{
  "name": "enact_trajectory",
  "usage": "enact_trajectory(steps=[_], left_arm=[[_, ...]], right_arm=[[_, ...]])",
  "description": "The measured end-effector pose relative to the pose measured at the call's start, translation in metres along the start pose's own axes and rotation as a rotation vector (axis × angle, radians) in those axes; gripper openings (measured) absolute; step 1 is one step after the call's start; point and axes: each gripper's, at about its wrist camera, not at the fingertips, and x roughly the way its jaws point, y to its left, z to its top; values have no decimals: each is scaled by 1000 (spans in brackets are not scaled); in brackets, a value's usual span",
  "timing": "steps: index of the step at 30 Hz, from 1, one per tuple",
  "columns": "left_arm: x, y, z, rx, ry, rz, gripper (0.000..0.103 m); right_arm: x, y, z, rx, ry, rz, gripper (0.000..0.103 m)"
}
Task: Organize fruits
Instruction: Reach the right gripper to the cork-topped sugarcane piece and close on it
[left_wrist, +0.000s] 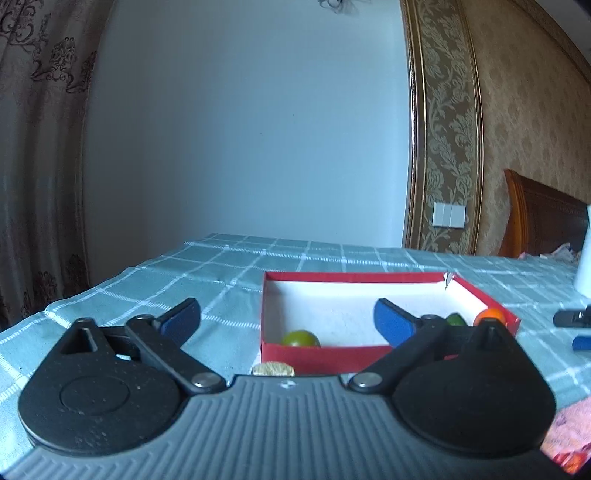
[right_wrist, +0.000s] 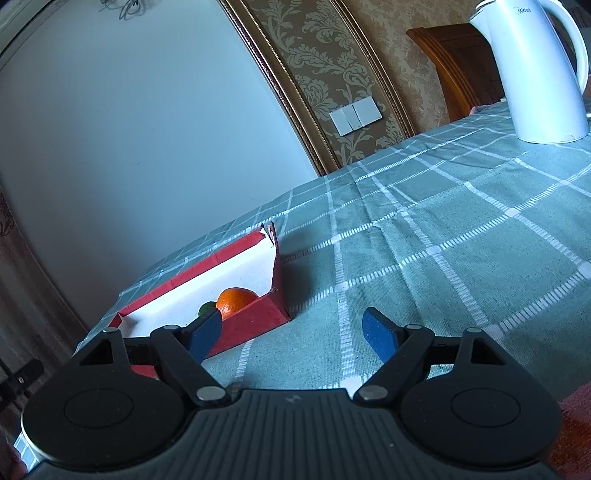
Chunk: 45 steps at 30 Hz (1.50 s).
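A shallow red box with a white inside sits on the green checked tablecloth. In it lie a green fruit by the near wall, a second green fruit and an orange at the right corner. A brownish fruit shows just in front of the box, mostly hidden by my left gripper's body. My left gripper is open and empty in front of the box. In the right wrist view the box is on the left, with the orange and a green fruit. My right gripper is open and empty beside the box's corner.
A white electric kettle stands at the far right of the table. The right gripper's fingers show at the right edge of the left wrist view. A wall and a curtain stand behind the table; a wooden headboard is at the back right.
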Motion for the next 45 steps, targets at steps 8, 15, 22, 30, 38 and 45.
enact_trajectory(steps=[8,15,22,30,38,45], left_arm=[[4,2,-7,-3,-23,-3,103],[2,4,-7,-16,-40,-1,103],[12,0,-6,7,34,18,103],[15,-4,-8,37,63,8,103],[24,0,-7,24,119,1,103],[25,0,-7,25,127,-6,103]], right_arm=[[-6,18,-2,-107,25,16,83],[-25,64,-20,-430,8,100,83],[-32,104,-44,-632,77,171,80],[-27,112,-54,-659,137,166,66],[-19,113,-55,-649,189,177,61],[-12,118,-56,-653,218,176,57]])
